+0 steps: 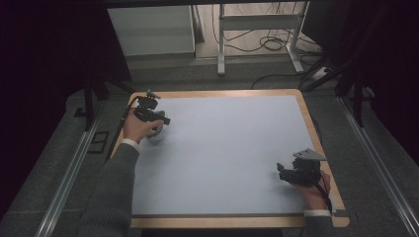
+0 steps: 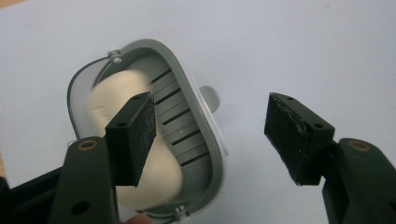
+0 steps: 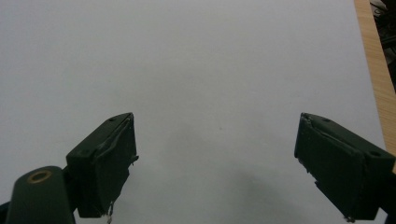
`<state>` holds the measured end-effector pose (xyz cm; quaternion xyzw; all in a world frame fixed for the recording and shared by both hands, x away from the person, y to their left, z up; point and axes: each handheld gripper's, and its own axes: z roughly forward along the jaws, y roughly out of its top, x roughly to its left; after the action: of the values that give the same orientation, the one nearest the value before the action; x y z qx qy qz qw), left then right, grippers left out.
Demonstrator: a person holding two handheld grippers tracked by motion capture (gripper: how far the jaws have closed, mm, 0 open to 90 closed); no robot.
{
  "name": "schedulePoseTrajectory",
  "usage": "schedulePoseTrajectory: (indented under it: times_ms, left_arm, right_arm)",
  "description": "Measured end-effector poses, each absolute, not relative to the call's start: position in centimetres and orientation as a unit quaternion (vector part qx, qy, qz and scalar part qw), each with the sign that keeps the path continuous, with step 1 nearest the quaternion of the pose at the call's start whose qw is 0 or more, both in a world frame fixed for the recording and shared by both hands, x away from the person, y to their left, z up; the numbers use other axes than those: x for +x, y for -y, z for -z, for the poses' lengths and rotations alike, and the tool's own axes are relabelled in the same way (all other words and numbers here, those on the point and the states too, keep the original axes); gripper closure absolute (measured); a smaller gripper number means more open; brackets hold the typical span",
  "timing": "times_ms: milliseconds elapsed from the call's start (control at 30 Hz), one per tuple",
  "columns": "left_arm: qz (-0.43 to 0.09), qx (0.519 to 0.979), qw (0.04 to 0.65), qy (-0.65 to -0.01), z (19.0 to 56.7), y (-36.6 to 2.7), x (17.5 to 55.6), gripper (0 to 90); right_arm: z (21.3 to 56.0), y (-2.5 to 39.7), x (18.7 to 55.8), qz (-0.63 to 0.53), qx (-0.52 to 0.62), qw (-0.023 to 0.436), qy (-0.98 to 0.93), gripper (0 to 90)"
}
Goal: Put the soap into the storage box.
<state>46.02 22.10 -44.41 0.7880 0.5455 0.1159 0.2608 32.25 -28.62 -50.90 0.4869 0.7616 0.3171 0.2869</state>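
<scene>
In the high view the small pale container (image 1: 157, 131) at the table's far left is mostly hidden under the person's left hand (image 1: 137, 127) and the left gripper (image 1: 157, 118), so its shape is hard to read there. The left gripper view shows it better — a grey oval soap dish (image 2: 194, 140) with a slotted insert and a cream-coloured bar (image 2: 116, 100) inside, partly covered by the near jaw and cut off at the bottom edge. The left gripper's (image 2: 210, 135) jaws are spread wide, one over the dish and one over bare mat, holding nothing. The right gripper (image 1: 291, 173) rests near the table's right edge, and its (image 3: 215, 163) jaws are likewise apart over the plain pale-blue mat (image 3: 196, 70). The mat (image 1: 227, 153) covers a wood-rimmed table (image 1: 316, 133); beyond it are dark surroundings, a white frame's legs (image 1: 221, 44) and loose cables (image 1: 267, 42) on the floor.
</scene>
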Motion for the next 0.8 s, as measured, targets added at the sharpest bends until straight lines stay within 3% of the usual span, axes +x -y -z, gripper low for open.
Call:
schedulePoseTrajectory:
  times_ms: [567,800]
  left_arm:
    - [-0.117,0.812,0.298,-0.488,42.5,-20.2,42.3,32.3]
    - [-0.104,0.82,0.301,-0.475,43.7,-19.6,40.8,32.4]
  right_arm:
    - [50.8,28.8,31.9,-0.317,0.49,0.29,-0.758,12.6]
    - [50.8,28.8,31.9,-0.316,0.489,0.29,-0.76,12.6]
